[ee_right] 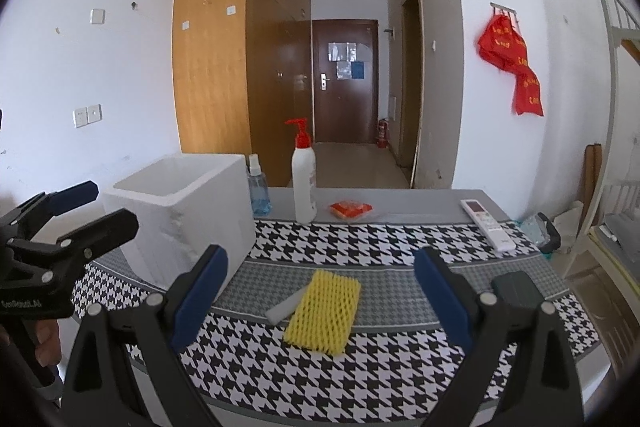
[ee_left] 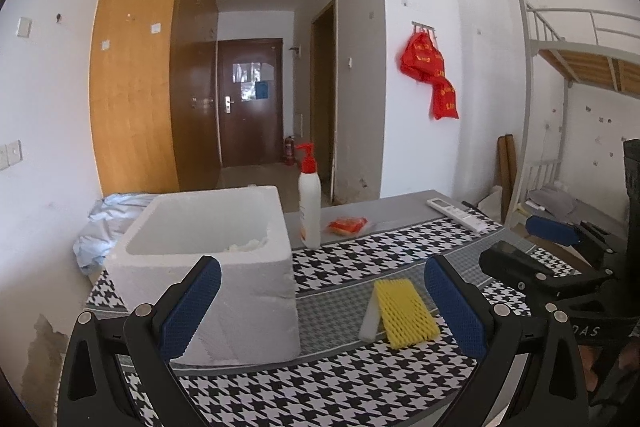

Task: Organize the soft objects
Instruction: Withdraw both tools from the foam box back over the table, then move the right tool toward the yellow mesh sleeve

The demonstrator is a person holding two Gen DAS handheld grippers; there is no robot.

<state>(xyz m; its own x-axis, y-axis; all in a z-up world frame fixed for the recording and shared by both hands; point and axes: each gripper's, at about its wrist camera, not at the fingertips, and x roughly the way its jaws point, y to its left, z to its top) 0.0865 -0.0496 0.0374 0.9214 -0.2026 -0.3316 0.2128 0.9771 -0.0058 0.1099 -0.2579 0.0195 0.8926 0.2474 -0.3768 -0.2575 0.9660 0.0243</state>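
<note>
A yellow foam net sleeve [ee_left: 405, 311] [ee_right: 323, 311] lies flat on the houndstooth cloth, partly over a white foam strip [ee_left: 369, 319] [ee_right: 285, 306]. A white styrofoam box [ee_left: 208, 267] [ee_right: 180, 211] stands open on the left, with some white stuff inside. My left gripper [ee_left: 322, 301] is open and empty, above the cloth between box and sleeve. My right gripper [ee_right: 320, 297] is open and empty, above the sleeve. The left gripper also shows at the left edge of the right wrist view [ee_right: 60, 223], and the right gripper shows at the right of the left wrist view [ee_left: 560, 251].
A white pump bottle with red top [ee_left: 309, 199] [ee_right: 304, 175], an orange packet [ee_left: 347, 225] [ee_right: 351, 209] and a white remote [ee_left: 456, 214] [ee_right: 486, 225] stand at the table's far side. A blue liquid bottle [ee_right: 258, 187] is behind the box. A dark green object [ee_right: 516, 287] lies right.
</note>
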